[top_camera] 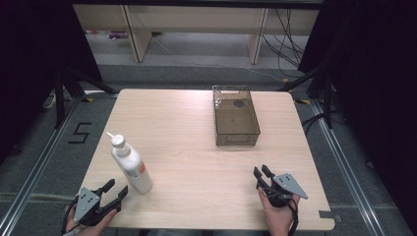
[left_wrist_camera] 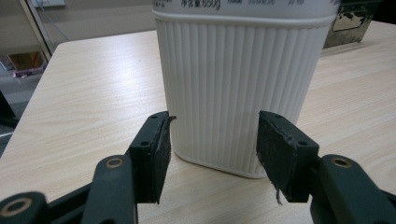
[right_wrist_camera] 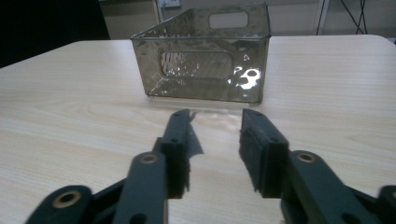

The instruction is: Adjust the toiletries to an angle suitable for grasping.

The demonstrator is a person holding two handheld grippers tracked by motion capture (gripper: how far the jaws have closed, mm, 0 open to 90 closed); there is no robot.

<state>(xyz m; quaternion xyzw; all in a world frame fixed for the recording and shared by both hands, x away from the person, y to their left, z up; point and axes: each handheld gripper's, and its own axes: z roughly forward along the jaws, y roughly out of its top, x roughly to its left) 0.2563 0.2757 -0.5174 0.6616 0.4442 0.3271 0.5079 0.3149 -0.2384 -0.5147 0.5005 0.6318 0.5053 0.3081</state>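
Note:
A white ribbed pump bottle (top_camera: 131, 166) with an orange label stands upright near the table's front left. My left gripper (top_camera: 118, 187) sits just in front of its base, jaws open. In the left gripper view the bottle (left_wrist_camera: 243, 84) rises right behind the two pads, wider than the gap between them, and the left pad's tip is at its edge. My right gripper (top_camera: 260, 171) rests at the front right, held by a hand, jaws open with nothing between them. It (right_wrist_camera: 215, 116) points at a clear smoky plastic bin (right_wrist_camera: 201, 65).
The empty bin (top_camera: 236, 141) with cut-out handles stands at the table's right centre. The wooden table (top_camera: 196, 147) stands on grey floor, with table legs and cables behind it and dark curtains at both sides.

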